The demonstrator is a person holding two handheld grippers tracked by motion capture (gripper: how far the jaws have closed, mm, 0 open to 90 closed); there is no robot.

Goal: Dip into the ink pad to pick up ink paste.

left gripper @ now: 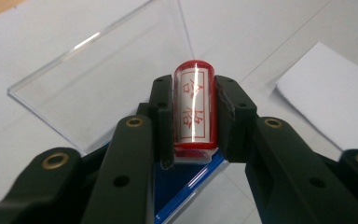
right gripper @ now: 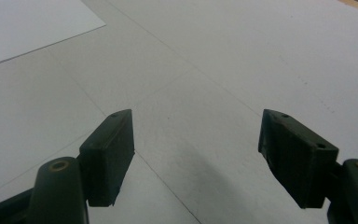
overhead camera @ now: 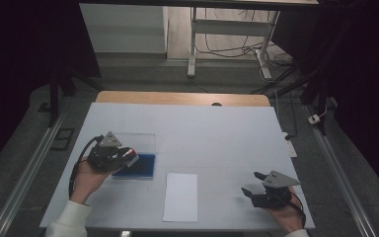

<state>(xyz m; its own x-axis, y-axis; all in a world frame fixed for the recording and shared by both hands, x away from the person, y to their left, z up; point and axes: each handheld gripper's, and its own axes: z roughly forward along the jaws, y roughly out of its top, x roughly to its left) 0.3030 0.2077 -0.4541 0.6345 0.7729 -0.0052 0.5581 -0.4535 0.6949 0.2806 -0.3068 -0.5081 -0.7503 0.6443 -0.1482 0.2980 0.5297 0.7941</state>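
left gripper [left gripper: 194,122] clamps red stamp [left gripper: 194,109] over blue ink pad [overhead camera: 137,167]; right gripper [right gripper: 196,154] wide apart

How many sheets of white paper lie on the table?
1. The white paper sheet lies flat near the table's front edge, between the left gripper, shut on a red stamp above the blue ink pad, and the open right gripper.

A lab or recording workroom: a table [overhead camera: 217,128] covered in white sheeting stands at the centre of the frame on grey carpet, flanked by metal rails [overhead camera: 24,173] at lower left and lower right. Loose cables [overhead camera: 227,49] trail under a white desk frame [overhead camera: 227,29] at top centre, dark drapes hang at both edges, and a power strip [overhead camera: 290,146] lies right of the table
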